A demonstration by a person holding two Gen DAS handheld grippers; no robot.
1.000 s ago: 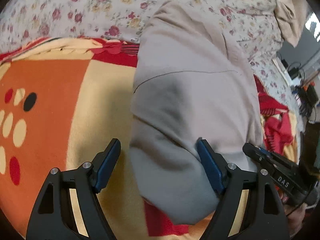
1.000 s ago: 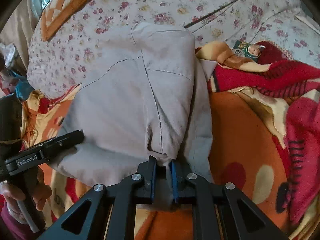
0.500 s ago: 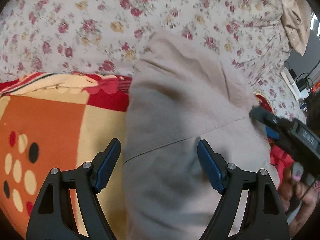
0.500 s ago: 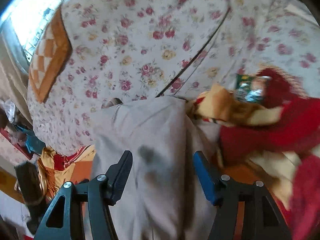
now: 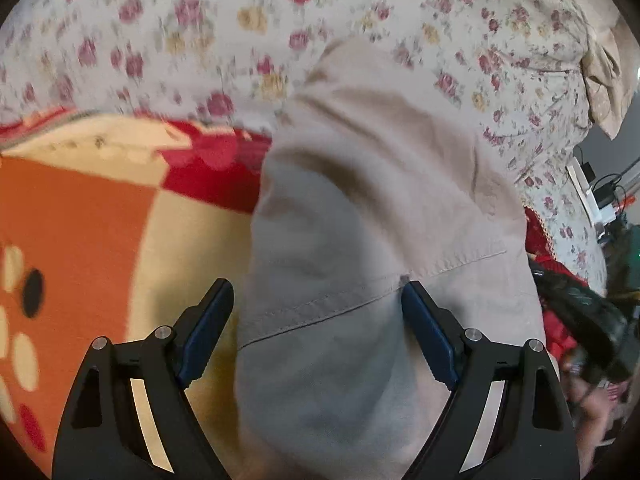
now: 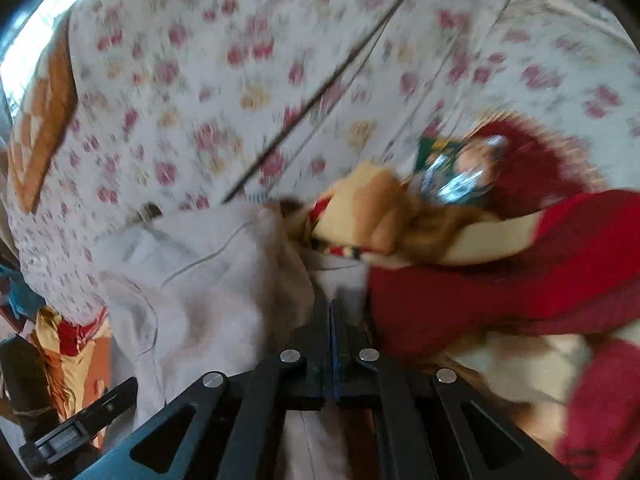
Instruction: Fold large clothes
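A folded beige garment (image 5: pixel 380 220) lies on an orange, cream and red blanket (image 5: pixel 100 232). My left gripper (image 5: pixel 318 332) is open, its blue pads straddling the garment's near part without pinching it. In the right wrist view the same garment (image 6: pixel 208 276) sits at the left and centre. My right gripper (image 6: pixel 331 312) has its jaws pressed together at the garment's right edge, next to a red blanket fold (image 6: pixel 500 272). The view is blurred and I cannot tell if cloth is between the jaws.
A floral bedsheet (image 5: pixel 200 28) covers the bed behind the garment. A crumpled tan cloth (image 5: pixel 604 68) lies far right. A shiny packet (image 6: pixel 452 172) rests on the blanket. An orange checked cushion (image 6: pixel 44 120) is far left. The left gripper shows in the right wrist view (image 6: pixel 80 428).
My right gripper opened half a second ago and is now shut again at the garment's right edge. My left gripper stayed open and moved forward over the garment.
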